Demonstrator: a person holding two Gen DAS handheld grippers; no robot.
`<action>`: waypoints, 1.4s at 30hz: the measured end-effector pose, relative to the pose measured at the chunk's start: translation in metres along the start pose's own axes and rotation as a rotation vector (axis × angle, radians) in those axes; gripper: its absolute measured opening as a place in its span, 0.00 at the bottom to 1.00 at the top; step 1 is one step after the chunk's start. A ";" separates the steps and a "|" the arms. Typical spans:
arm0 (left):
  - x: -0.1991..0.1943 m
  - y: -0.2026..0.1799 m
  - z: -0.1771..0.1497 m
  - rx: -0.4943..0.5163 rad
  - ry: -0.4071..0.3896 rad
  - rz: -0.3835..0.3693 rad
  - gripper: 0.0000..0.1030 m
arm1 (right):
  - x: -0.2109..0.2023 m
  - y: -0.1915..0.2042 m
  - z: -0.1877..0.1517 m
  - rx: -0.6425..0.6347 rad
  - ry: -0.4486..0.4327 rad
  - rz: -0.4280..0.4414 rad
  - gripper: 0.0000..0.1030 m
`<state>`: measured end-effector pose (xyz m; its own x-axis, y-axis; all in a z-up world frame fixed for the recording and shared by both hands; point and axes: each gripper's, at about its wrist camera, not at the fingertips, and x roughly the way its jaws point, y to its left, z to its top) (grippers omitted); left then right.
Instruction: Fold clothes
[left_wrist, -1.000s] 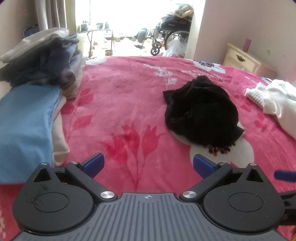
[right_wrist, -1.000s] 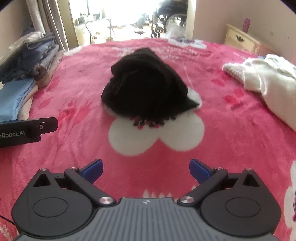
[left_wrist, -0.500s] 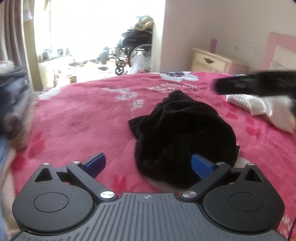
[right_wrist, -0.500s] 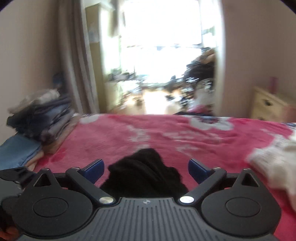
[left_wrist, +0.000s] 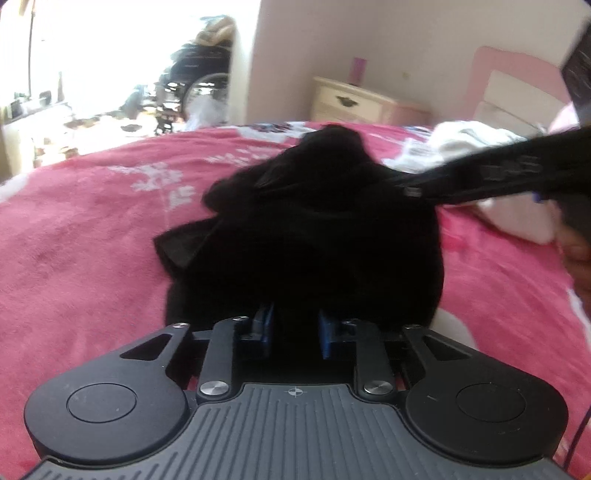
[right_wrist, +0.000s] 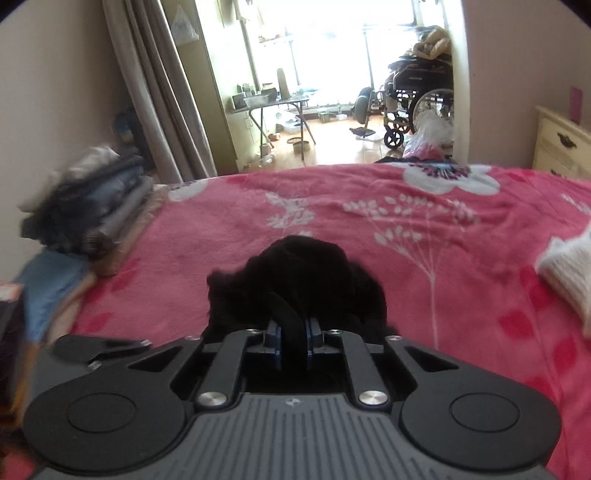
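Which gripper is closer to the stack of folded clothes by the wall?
Left. The left gripper is beside the stack of folded clothes; the right gripper sits farther over.

At the centre of the frame a crumpled black garment (left_wrist: 306, 236) lies on the pink floral bed (left_wrist: 85, 251). The left tool (left_wrist: 295, 326), low centre, is closing its blue fingers (left_wrist: 264, 325) on the garment's near edge. The right tool (left_wrist: 491, 177) reaches in from the right edge onto the garment's top. White clothes (left_wrist: 465, 144) lie upper right.
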<state>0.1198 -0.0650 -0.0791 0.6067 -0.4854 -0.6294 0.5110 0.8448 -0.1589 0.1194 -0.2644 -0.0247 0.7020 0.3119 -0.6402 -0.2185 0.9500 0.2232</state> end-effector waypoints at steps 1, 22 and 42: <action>-0.007 -0.003 -0.004 0.004 0.006 -0.028 0.20 | -0.015 -0.002 -0.006 0.019 0.004 0.014 0.12; -0.054 -0.008 -0.023 0.136 0.026 -0.099 0.60 | -0.152 -0.026 -0.102 0.167 0.232 -0.028 0.32; -0.008 -0.040 -0.019 0.428 -0.030 -0.017 0.48 | -0.093 -0.039 -0.055 0.304 -0.003 0.257 0.06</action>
<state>0.0826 -0.0906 -0.0821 0.6105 -0.5101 -0.6058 0.7238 0.6700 0.1652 0.0255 -0.3296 -0.0145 0.6527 0.5384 -0.5330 -0.1769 0.7924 0.5838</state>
